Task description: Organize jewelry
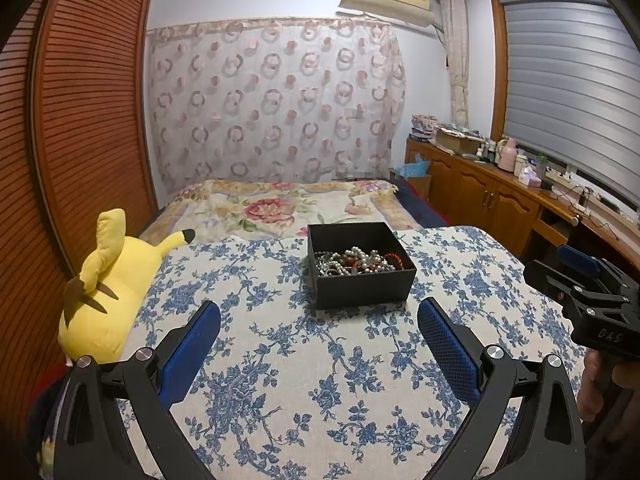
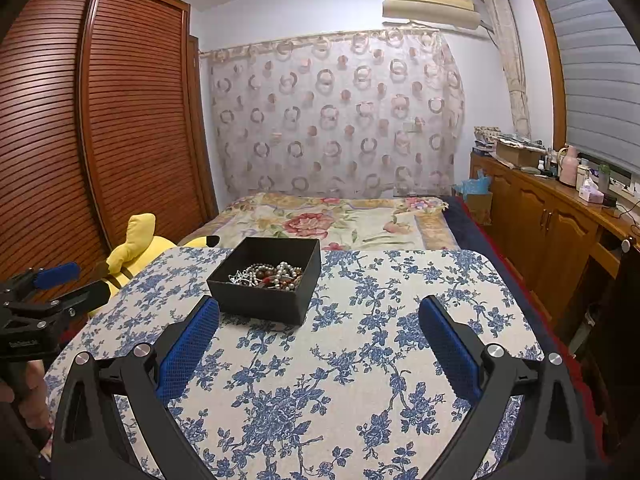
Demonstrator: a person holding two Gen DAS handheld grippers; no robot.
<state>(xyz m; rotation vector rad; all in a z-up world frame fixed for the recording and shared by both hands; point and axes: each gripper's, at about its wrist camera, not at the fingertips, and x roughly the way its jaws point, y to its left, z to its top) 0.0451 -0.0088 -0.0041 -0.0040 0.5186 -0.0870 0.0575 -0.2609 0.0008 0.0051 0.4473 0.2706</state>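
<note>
A black open box (image 1: 362,285) (image 2: 260,300) stands on the blue-flowered tablecloth (image 1: 300,360) (image 2: 360,360). Inside it lies a tangle of jewelry (image 1: 354,262) (image 2: 268,274): pearl strands, silvery chains, some red and brown beads. My left gripper (image 1: 320,344) is open, low over the cloth, a short way in front of the box. My right gripper (image 2: 320,344) is open too, with the box ahead and to its left. Each gripper shows at the edge of the other's view, the right gripper (image 1: 592,296) and the left gripper (image 2: 52,292), each held by a hand.
A yellow plush toy (image 1: 108,288) (image 2: 136,248) lies off the table's left edge. Behind the table is a bed with a floral blanket (image 1: 288,204). A louvred wooden wardrobe (image 2: 100,120) stands at left, and a cluttered wooden sideboard (image 1: 500,184) at right.
</note>
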